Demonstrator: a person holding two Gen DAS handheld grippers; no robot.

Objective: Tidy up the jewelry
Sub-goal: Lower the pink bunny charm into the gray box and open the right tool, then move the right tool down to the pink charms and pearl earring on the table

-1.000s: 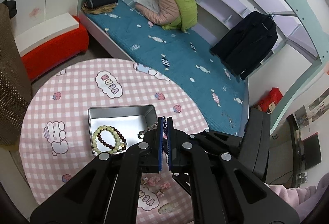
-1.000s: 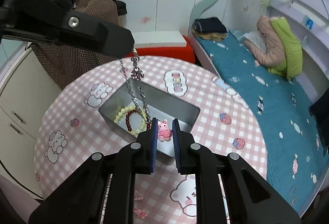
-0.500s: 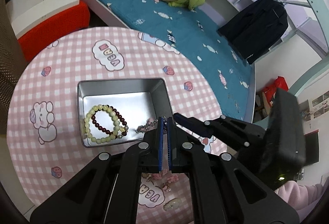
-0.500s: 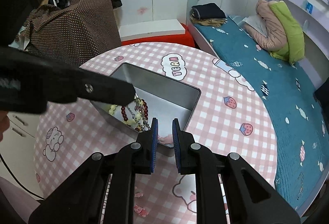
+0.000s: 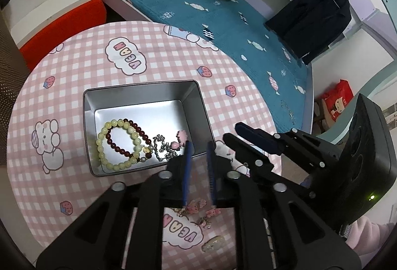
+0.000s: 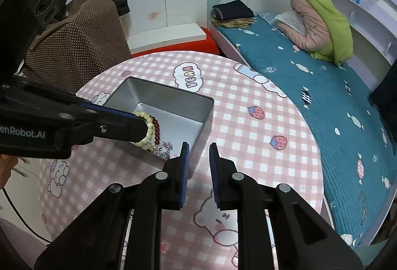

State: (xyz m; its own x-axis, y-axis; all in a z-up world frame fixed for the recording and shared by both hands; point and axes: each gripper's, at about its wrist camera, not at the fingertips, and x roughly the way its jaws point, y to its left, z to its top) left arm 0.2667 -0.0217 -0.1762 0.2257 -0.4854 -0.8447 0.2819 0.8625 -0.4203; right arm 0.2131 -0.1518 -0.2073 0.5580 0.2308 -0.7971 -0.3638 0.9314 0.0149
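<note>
Two grippers are in the pictures, one in each hand. The left gripper [image 5: 198, 146] hangs over the near edge of one silver tin [image 5: 198, 101], and its jaws are opening with nothing between them. The right gripper [image 6: 199, 146] sits just beside the tin's near corner. Its two blue pads [image 6: 184, 165] are a little apart, and nothing is between them either.

The tin stands on one round table [image 5: 173, 51] with a pink checked cloth. Inside the tin lie two bead bracelets, one pale yellow bracelet [image 5: 109, 146] and one dark red bracelet [image 5: 141, 133], lying partly across each other. Next to them lies one silver chain [image 5: 161, 148], bunched up, with two pink charms [image 5: 182, 134] touching it.

On the cloth outside the tin, near the left gripper, lie a few small pink trinkets [image 5: 193, 208] close together. They are partly hidden, so the count cannot be told.
</note>
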